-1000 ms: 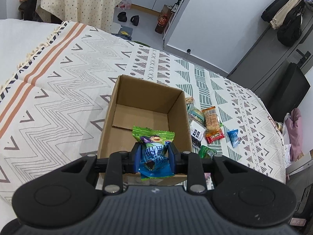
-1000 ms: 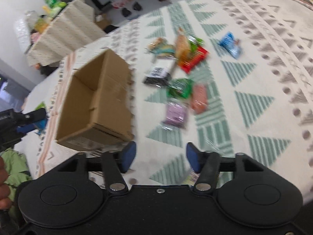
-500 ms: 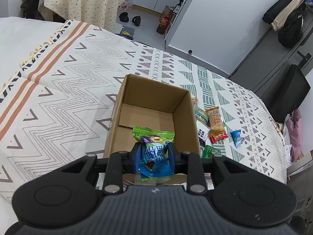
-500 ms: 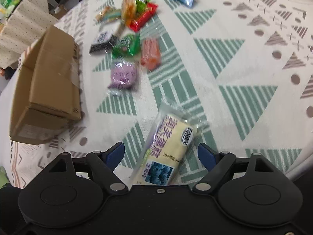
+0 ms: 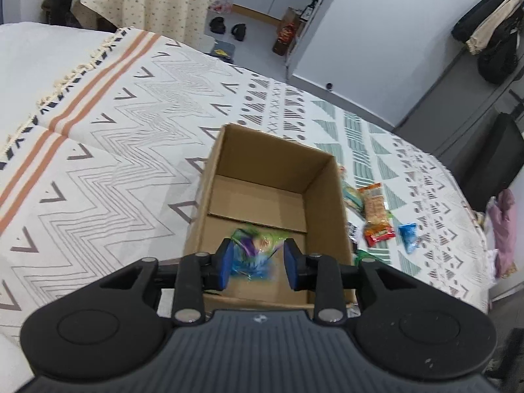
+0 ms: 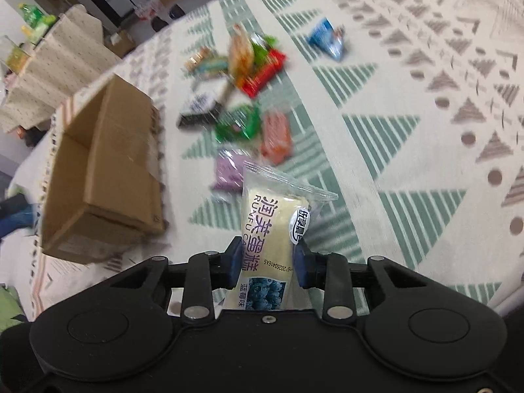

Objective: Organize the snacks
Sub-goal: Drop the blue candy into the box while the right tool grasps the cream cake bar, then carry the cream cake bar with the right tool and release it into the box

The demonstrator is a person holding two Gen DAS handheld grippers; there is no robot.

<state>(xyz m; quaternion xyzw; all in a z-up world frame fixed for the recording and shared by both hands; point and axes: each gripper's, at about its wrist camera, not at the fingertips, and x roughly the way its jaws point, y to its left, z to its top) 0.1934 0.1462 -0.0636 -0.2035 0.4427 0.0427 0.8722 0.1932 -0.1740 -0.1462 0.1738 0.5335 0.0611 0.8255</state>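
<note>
My left gripper point(image 5: 258, 263) has its blue pads spread apart over the open cardboard box point(image 5: 322, 196); a blurred green-and-blue snack packet point(image 5: 253, 255) sits between them, gripped by neither. My right gripper point(image 6: 267, 263) is clamped on a pale cake packet point(image 6: 268, 226) standing upright, blueberry picture at its base. Beyond it, loose snacks point(image 6: 242, 98) lie scattered on the patterned cloth point(image 6: 409, 137), beside the box

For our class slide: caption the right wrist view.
Right tongs grip a cake packet above the patterned cloth, snacks and box beyond.
</note>
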